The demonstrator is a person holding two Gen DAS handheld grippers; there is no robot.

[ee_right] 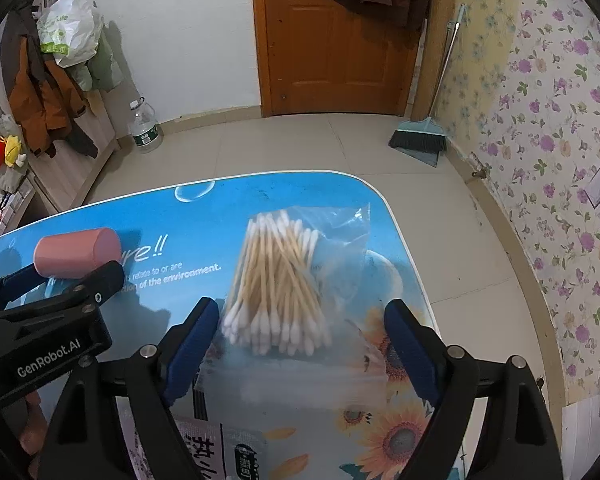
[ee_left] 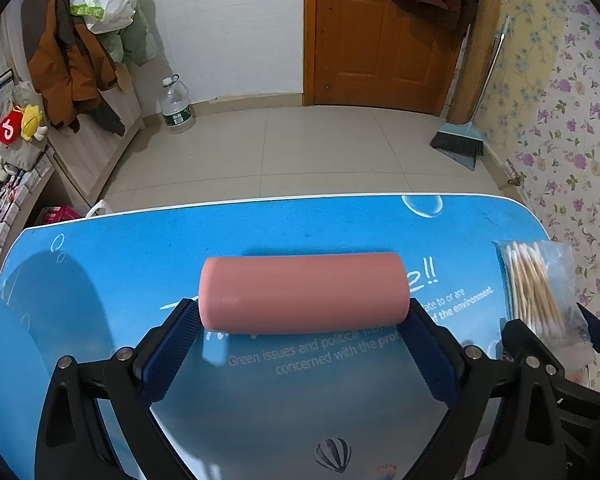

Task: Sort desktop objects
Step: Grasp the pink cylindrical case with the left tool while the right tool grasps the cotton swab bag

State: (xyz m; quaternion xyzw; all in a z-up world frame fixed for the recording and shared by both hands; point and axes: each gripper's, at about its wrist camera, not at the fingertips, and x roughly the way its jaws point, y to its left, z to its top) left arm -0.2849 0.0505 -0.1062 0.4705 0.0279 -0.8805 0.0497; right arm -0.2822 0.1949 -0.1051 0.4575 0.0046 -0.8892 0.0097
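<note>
Pink cylinder [ee_left: 304, 293] lies crosswise between left gripper [ee_left: 304, 320] fingers.

A printed packet [ee_right: 220, 448] runs off the frame's bottom edge.

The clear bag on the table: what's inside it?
The bag holds a bundle of cotton swabs with wooden sticks and white tips. Its far part looks empty. Whether anything lies beneath the bundle cannot be seen.

The black left gripper [ee_right: 52, 276] reads "GenRobot.AI", and the blue printed tabletop [ee_left: 260, 236] reads "Green issues and political" and "the environment."
</note>
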